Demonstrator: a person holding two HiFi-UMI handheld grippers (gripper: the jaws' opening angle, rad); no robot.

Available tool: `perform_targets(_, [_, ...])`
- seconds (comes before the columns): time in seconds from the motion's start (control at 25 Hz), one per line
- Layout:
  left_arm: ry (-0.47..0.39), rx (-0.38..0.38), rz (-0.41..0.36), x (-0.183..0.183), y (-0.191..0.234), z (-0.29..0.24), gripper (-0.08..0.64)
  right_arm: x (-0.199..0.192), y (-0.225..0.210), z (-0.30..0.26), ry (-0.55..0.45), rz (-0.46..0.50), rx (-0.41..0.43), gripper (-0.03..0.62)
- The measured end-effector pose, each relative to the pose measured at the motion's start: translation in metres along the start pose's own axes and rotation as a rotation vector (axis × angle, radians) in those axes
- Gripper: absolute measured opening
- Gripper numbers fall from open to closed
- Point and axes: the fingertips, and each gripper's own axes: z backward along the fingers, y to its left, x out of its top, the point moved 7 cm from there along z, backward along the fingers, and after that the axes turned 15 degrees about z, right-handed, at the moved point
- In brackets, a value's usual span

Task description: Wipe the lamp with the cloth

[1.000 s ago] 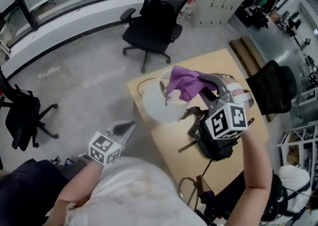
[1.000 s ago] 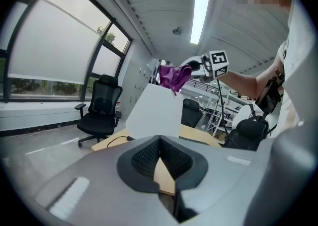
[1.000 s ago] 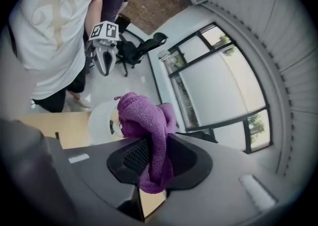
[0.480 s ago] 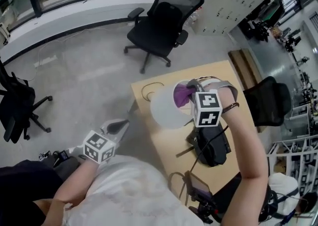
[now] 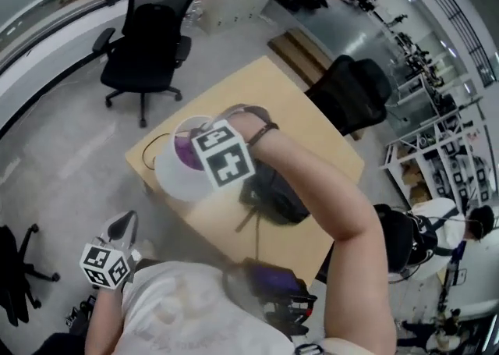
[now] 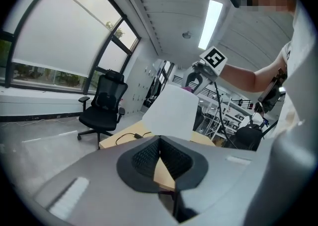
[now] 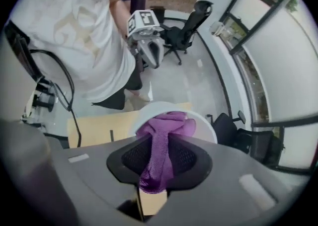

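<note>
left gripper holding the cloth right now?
No, the left gripper has nothing between its jaws; the purple cloth is clamped in the right gripper.

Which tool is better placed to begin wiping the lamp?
Right. The right tool grips the purple cloth directly over the white lampshade; the left tool holds nothing, low and away from the table.

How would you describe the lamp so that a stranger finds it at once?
Find the light wooden table on the grey floor. At its left corner in the head view stands the lamp, next to a black bag. It alone is white and round, and the right tool holds a purple cloth on top.
</note>
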Motion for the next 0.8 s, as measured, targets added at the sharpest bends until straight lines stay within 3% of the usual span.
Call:
perform_targets(0.16, [0.014, -0.019, -0.008, 0.006, -0.015, -0.016, 0.002, -0.035, -0.017, 0.007, -0.007, -0.164, -0.206, 0.109])
perform_targets(0.36, [0.050, -0.029, -0.030, 0.002, -0.023, -0.027, 0.002, -0.068, 0.011, 0.025, -0.109, -0.394, -0.385, 0.109])
perform_targets(0.52, [0.067, -0.040, -0.068, 0.006, -0.040, -0.035, 0.002, -0.087, 0.054, 0.057, -0.267, -0.577, -0.569, 0.109])
perform_targets(0.8, [0.076, -0.068, -0.144, 0.003, -0.083, -0.046, 0.002, -0.098, 0.162, 0.084, -0.633, -0.875, -0.900, 0.109])
